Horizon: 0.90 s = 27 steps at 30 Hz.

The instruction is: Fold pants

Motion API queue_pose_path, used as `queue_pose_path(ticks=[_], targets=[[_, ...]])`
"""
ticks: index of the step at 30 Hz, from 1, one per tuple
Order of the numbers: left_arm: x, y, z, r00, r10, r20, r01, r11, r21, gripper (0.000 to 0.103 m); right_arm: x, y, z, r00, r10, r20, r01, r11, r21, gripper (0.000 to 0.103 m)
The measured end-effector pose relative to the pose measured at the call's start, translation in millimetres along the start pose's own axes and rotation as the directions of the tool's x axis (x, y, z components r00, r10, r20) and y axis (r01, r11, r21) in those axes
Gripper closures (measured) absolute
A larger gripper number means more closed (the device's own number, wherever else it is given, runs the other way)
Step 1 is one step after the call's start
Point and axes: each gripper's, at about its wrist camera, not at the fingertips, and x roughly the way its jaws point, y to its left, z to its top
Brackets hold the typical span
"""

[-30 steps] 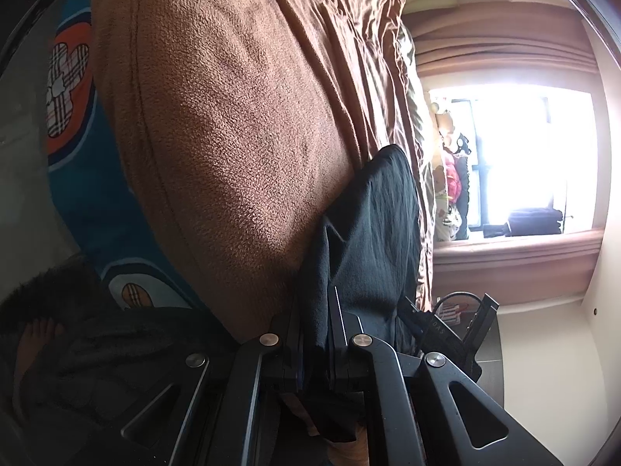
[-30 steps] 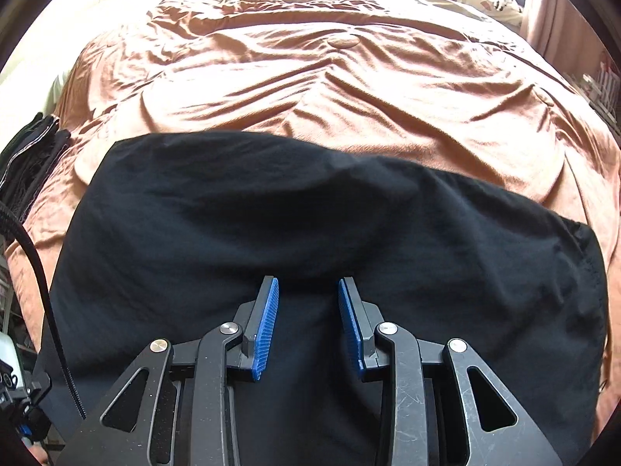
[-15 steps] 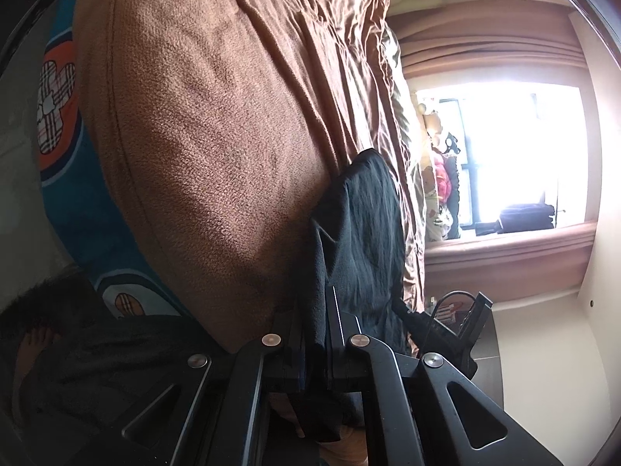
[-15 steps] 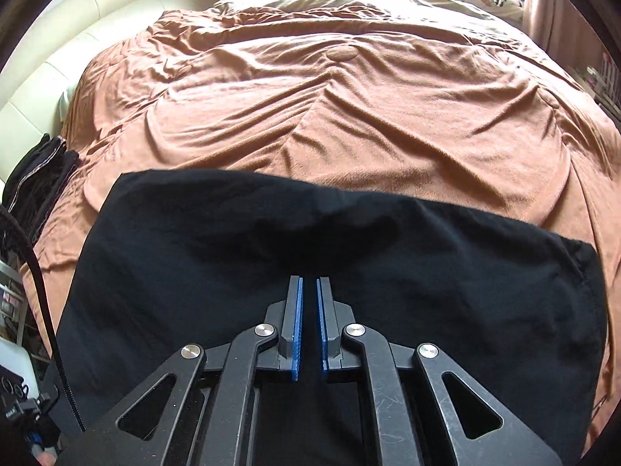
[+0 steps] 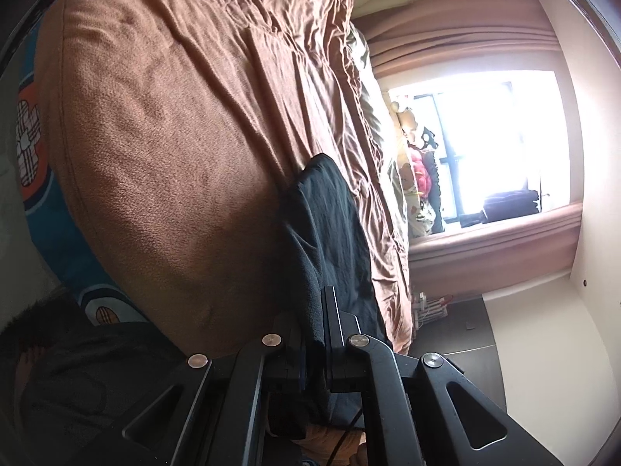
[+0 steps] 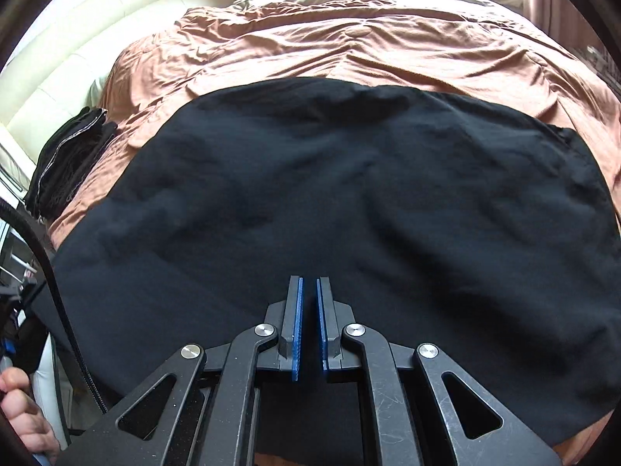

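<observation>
Pants flat on bedspread; left claw pinching edge.

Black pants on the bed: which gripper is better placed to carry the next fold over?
Probably the left. The left gripper is already shut on an edge of the black pants, so it can carry cloth. The right gripper is shut with nothing visibly pinched, above the middle of the cloth.
</observation>
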Motion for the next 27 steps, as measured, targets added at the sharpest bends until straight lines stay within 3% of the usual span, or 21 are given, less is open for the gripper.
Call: queue_pose_path(ticks=[13, 27], targets=[[16.6, -76.2, 1.1, 0.998, -0.046, -0.039, 0.051, 0.987, 0.153, 0.097, -20.1, -13.3, -43.5, 0.996, 0.085, 0.027, -0.088, 0.988, 0.125, 0.099], [56.3, -169.5, -35.8, 0.993, -0.051, -0.111, 0.086, 0.934, 0.346, 0.097, -26.9, -38.8, -59.5, 0.974, 0.214, 0.074, -0.225, 0.953, 0.205, 0.099]])
